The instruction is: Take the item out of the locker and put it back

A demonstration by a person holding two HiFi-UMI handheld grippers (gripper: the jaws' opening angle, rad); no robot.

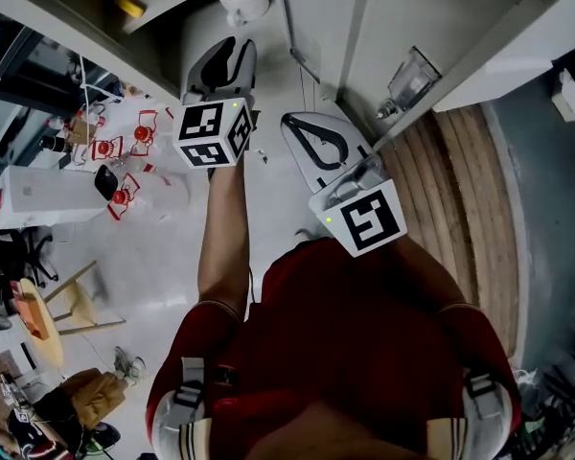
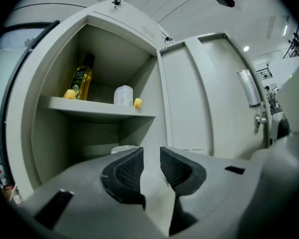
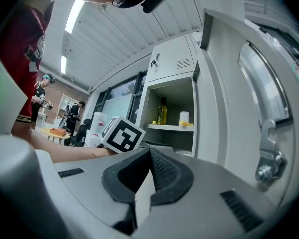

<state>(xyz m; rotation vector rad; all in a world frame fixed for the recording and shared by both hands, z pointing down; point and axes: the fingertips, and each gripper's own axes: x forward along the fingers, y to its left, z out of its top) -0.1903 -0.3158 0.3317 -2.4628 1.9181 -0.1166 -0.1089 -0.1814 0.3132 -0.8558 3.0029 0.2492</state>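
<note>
Currently, the left gripper (image 2: 150, 154) holds its two dark ribbed jaws apart with nothing between them. The right gripper (image 3: 150, 153) has its jaws closed tip to tip on nothing. The likely item, a tall clear bottle of yellow liquid with a dark cap (image 2: 81, 78), stands upright on the grey locker shelf (image 2: 97, 109) in the upper left of the left gripper view. It is apart from a short white cylindrical canister (image 2: 123, 95) nearer the frame's centre. Expect the bottle to be rigid, fairly heavy and smooth-walled, so it is liable to slip or tip if taken at the neck; grip the body at mid-height. A small yellow piece (image 2: 69, 93) lies just beside its base, so lift before withdrawing. The open grey locker door (image 2: 209, 98) bounds the right side, and the shelf's front edge is unobstructed.
</note>
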